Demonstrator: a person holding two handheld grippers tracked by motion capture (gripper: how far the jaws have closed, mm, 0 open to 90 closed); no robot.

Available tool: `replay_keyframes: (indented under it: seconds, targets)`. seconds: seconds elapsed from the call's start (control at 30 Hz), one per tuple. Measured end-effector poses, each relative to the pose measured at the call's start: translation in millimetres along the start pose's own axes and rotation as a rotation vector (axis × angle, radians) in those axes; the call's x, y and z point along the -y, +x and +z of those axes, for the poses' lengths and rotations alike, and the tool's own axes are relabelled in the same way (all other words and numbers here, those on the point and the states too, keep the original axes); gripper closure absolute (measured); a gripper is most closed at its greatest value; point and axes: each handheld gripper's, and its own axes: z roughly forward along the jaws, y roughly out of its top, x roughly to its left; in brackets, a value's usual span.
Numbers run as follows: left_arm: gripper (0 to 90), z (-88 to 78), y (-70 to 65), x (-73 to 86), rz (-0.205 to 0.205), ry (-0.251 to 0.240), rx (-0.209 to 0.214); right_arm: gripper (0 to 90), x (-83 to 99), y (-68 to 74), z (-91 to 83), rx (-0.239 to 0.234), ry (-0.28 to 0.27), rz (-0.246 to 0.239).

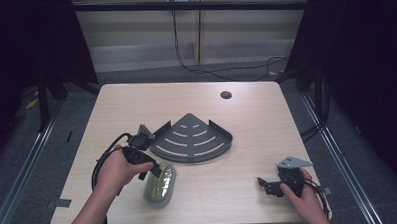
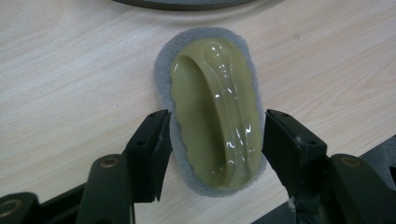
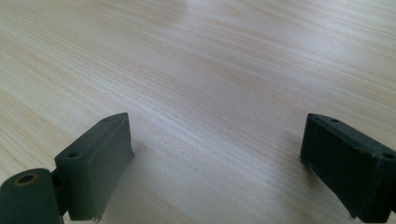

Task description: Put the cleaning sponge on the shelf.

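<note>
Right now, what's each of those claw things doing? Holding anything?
Left gripper: open, jaws either side of the green scrubbing pad, not visibly pressing it.
Right gripper: open, holding nothing, over the table.

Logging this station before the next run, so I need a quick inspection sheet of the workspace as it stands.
Surface: light wood table, round hole near the far edge.
Job's things: olive scrubber with grey pad lying flat near the front edge; dark corner shelf beyond it.
Clutter: nothing seen.
Grippers: left gripper straddles the scrubber, jaws beside its edges, pads not clearly pressing; right gripper open over bare wood.
Cables: black cable loops from the left gripper; more cables on the floor behind the table.
Surroundings: dark frame posts, grey floor, pale back wall.
</note>
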Motion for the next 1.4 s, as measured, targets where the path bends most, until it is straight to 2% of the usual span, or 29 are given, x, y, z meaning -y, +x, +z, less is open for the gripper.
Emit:
replay_keyframes:
  seconds: [0.27, 0.77, 1.1, 1.4]
  targets:
    - [43.4, 8.1, -10.6, -2.9, -0.001, 0.028, -0.012, 8.5, 0.0, 0.2, -0.1, 0.0, 0.001, 0.002]
    - [47.3, 24.0, -16.1, -4.0, -0.026, 0.083, -0.033, 8.5, 0.0, 0.0, 0.0, 0.0, 0.0, 0.0]
    - [50.7, 32.6, -17.6, -2.7, -0.034, 0.082, -0.046, 8.5, -0.1, 0.2, -0.1, 0.0, 0.001, 0.004]
    - [55.2, 32.9, -18.4, -2.9, -0.05, 0.078, -0.064, 8.5, 0.0, 0.1, 0.0, 0.0, 0.001, 0.002]
